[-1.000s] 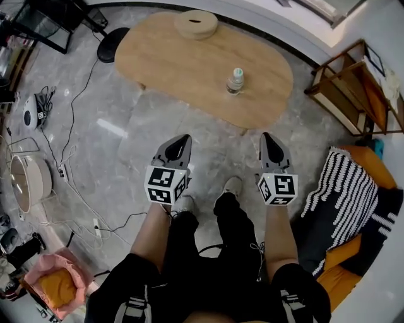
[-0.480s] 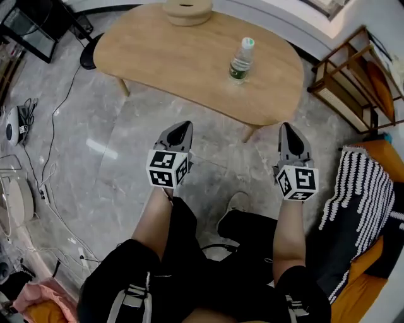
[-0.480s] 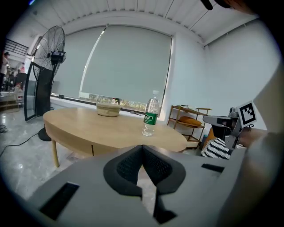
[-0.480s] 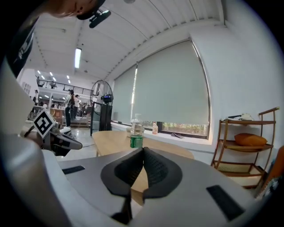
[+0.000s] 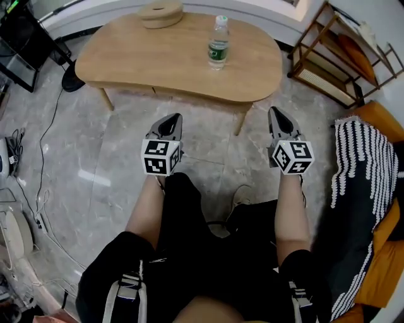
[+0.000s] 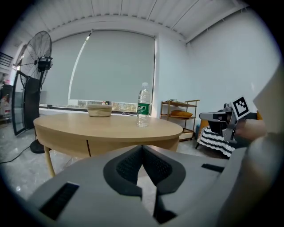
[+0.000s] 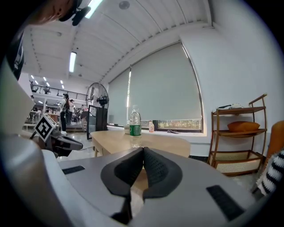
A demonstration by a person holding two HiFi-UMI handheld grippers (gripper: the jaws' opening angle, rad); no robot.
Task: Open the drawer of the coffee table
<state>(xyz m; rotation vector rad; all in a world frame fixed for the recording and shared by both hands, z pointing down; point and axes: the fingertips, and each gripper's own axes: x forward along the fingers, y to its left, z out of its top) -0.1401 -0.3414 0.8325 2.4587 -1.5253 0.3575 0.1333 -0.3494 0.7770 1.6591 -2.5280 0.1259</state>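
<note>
The oval light-wood coffee table [image 5: 158,60] stands just ahead of me, and its front apron [image 6: 124,142] shows a vertical drawer seam. My left gripper [image 5: 170,121] hangs shut and empty a short way in front of the table's near edge, its tips [image 6: 142,148] level with the apron. My right gripper [image 5: 278,117] is also shut and empty, near the table's right end, clear of the wooden leg [image 5: 242,120]. In the right gripper view its tips [image 7: 143,150] point at the tabletop's edge. A water bottle [image 5: 218,43] and a woven bowl [image 5: 161,12] stand on the table.
A wooden shelf unit [image 5: 334,53] stands at the right, with a black-and-white striped cushion [image 5: 356,176] on an orange sofa beside it. A standing fan [image 6: 37,66] is left of the table. Cables [image 5: 38,189] trail over the grey floor at the left.
Both grippers have sunk from above the tabletop to about the height of the table's apron. The table now shows more from the side and closer. Both stay shut.
</note>
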